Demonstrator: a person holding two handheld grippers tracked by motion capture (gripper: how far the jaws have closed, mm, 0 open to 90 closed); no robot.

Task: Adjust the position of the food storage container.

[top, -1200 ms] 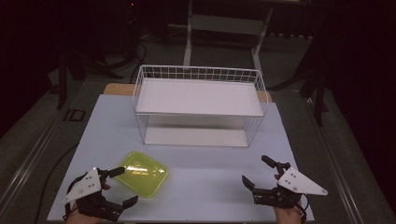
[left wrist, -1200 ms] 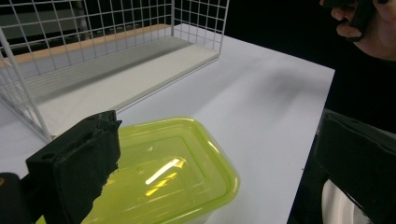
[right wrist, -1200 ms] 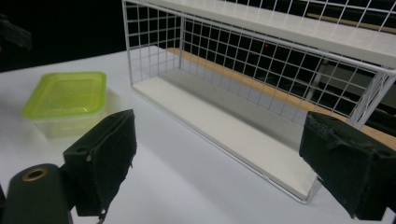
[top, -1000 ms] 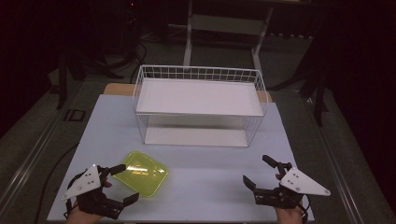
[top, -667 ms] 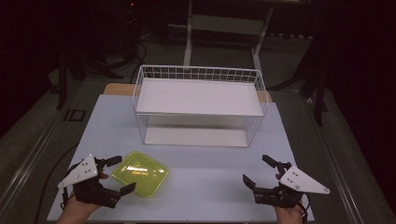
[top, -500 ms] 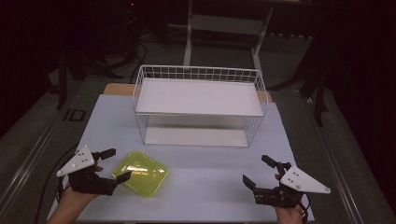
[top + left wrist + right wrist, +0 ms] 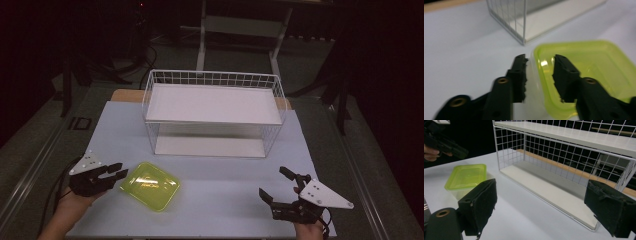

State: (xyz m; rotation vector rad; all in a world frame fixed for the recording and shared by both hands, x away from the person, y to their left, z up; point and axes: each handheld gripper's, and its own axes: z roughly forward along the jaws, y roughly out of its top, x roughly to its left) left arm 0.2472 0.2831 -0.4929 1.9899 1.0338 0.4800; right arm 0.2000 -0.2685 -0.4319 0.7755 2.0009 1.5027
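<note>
Lime-green translucent plastic marks the lidded container [image 7: 150, 185], which lies flat on the pale table [image 7: 225, 170] in front of the white wire rack [image 7: 214, 112], off toward that rack's left front corner and well apart from it. My left gripper [image 7: 113, 174] sits at the container's left edge; in the left gripper view [image 7: 539, 67] my two black jaws straddle the container's [image 7: 584, 70] rim, one outside the clear wall and one over the green lid. They have just been closing, with that rim between them, yet a gap shows on each side, so I am not pinching it: the jaws stand narrowed and not gripping. The picture there is a little blurred, so I cannot tell whether the inner pad brushes the lid. My right gripper [image 7: 277, 186] hangs over the table in front of the rack's right front corner, well away from the container, its jaws spread wide with nothing between them. In the right gripper view [image 7: 544, 207] the rack [image 7: 574, 152] stands close ahead, its white shelf on top and white floor board below, with the container [image 7: 465, 178] to the rack's left and my left hand [image 7: 434, 151] beyond it.
</note>
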